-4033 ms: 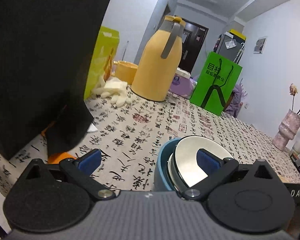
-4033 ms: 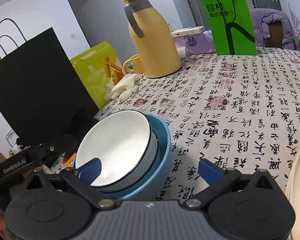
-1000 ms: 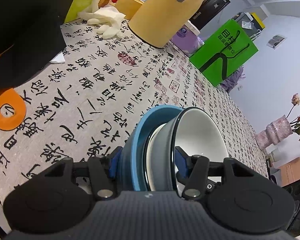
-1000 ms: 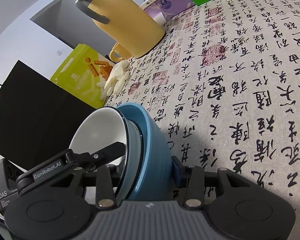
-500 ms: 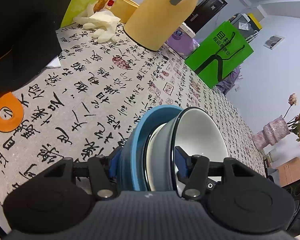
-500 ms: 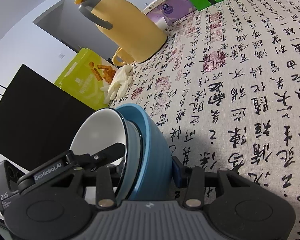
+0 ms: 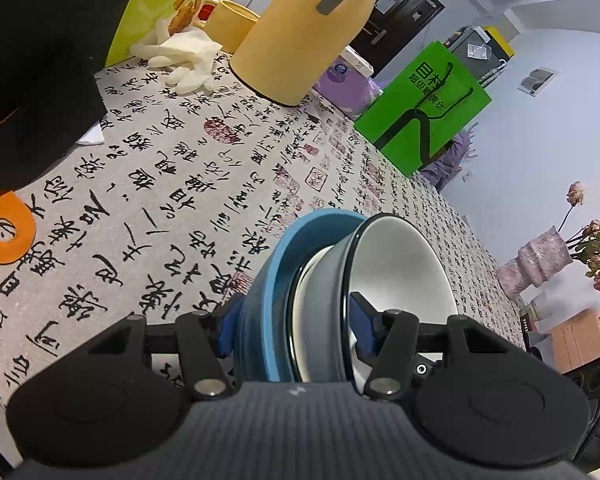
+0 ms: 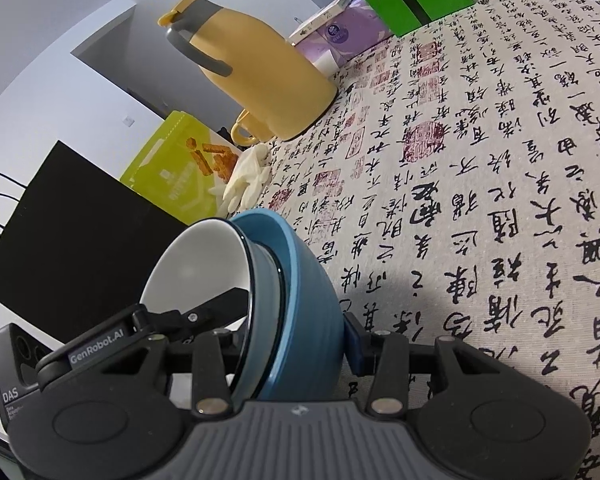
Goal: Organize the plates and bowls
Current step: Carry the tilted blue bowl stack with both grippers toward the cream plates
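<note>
A stack of nested bowls is held between both grippers above the table. The outer bowl is blue. Inside it sits a grey bowl with a white inside and black rim. My left gripper is shut on the stack's rim, one blue pad outside the blue bowl, the other inside the white bowl. My right gripper is shut on the opposite rim in the same way. The left gripper's finger shows inside the white bowl in the right wrist view.
The table has a calligraphy-print cloth. At the back stand a yellow thermos jug, a yellow mug, white gloves, a green bag, a black bag and a lime snack bag. A pink vase stands at the right.
Four seconds ago both grippers were open beside the bowls on the table. Since a second ago, both stay shut on the stack, and the view has shifted slightly as the stack moves.
</note>
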`<state>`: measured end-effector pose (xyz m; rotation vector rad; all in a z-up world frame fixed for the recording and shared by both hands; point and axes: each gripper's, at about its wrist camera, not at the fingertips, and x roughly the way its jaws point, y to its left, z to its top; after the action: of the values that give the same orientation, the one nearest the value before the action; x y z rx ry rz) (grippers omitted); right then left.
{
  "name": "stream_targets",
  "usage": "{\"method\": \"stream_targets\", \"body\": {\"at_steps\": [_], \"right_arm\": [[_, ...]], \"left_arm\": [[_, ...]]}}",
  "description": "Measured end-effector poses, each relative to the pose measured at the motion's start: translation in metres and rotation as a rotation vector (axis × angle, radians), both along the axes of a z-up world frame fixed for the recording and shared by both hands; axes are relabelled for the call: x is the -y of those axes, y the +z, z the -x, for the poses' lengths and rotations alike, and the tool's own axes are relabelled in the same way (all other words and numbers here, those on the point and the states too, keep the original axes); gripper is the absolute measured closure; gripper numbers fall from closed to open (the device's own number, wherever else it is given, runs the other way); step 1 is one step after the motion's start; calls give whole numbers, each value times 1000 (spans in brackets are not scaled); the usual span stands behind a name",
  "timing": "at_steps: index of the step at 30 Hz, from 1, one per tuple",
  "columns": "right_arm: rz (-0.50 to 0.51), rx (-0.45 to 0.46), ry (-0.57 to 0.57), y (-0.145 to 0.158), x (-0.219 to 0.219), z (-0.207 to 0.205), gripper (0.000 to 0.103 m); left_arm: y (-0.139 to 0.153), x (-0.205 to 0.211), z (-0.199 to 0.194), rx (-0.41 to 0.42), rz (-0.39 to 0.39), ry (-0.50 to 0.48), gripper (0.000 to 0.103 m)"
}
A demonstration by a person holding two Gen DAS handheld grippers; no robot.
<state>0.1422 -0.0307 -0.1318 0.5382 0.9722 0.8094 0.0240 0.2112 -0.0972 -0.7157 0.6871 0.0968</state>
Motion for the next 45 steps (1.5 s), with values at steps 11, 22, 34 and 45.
{"method": "stream_targets", "body": {"at_steps": [11, 22, 34, 45], "right_arm": [[-12, 10, -11, 6, 14, 1, 61], [-31, 19, -24, 11, 28, 1, 61], [-49, 27, -37, 15, 47, 1, 61], [-62, 31, -49, 18, 63, 0, 61]], "left_arm": [[8, 14, -1, 12, -10, -11, 48], [17, 27, -4, 22, -24, -22, 48], [26, 46, -7, 27, -39, -36, 48], [31, 63, -10, 31, -47, -45, 48]]}}
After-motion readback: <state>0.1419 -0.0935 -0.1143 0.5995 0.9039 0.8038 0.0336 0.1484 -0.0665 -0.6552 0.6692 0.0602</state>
